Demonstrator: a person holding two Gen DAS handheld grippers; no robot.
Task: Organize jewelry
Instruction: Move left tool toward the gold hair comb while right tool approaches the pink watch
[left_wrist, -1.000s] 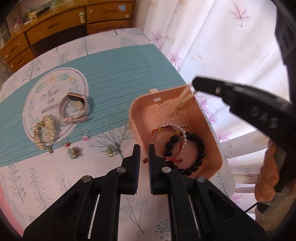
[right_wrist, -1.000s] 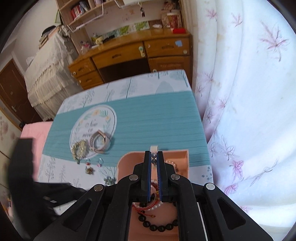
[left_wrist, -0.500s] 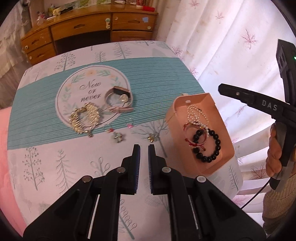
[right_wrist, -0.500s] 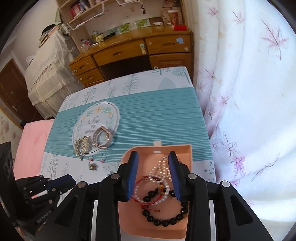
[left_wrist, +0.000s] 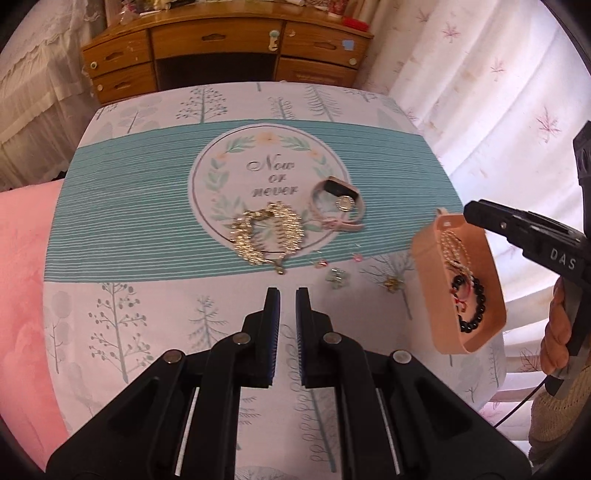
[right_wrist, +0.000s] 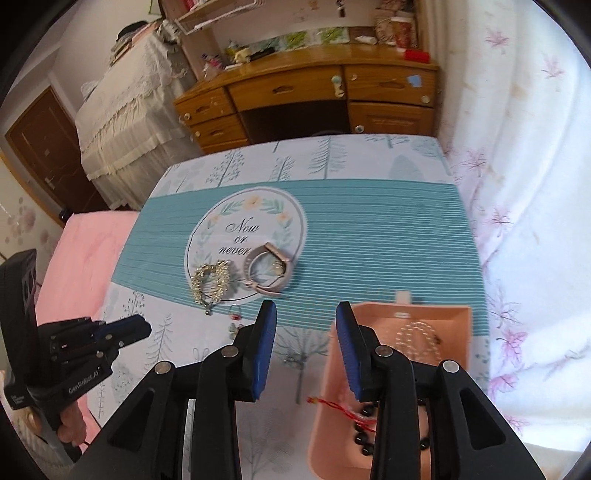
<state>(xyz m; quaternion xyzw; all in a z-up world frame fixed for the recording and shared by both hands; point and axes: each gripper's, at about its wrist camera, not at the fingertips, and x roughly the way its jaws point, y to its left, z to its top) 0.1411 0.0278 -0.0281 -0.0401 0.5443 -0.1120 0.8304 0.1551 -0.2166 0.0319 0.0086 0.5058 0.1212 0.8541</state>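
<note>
- While the left gripper (left_wrist: 287, 295) hovers nearly clenched and empty, the gold bracelet (left_wrist: 266, 236) lies ahead of its tips.
- Right of that, the pink watch (right_wrist: 269, 271) lies ahead of the released right gripper (right_wrist: 306, 314); the pink tray (right_wrist: 458, 321) holds pearls (right_wrist: 417, 334) at its right.
- Tablecloth (right_wrist: 369, 236) print: "Now or never".

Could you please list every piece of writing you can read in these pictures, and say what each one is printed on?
"Now or never": on the round emblem of the tablecloth.
"DAS": on the right hand-held gripper, seen from the left wrist camera.
"GenRobot.AI": on the left hand-held gripper, seen from the right wrist camera.
Small print on the left hand-held gripper's body: too small to read.
</note>
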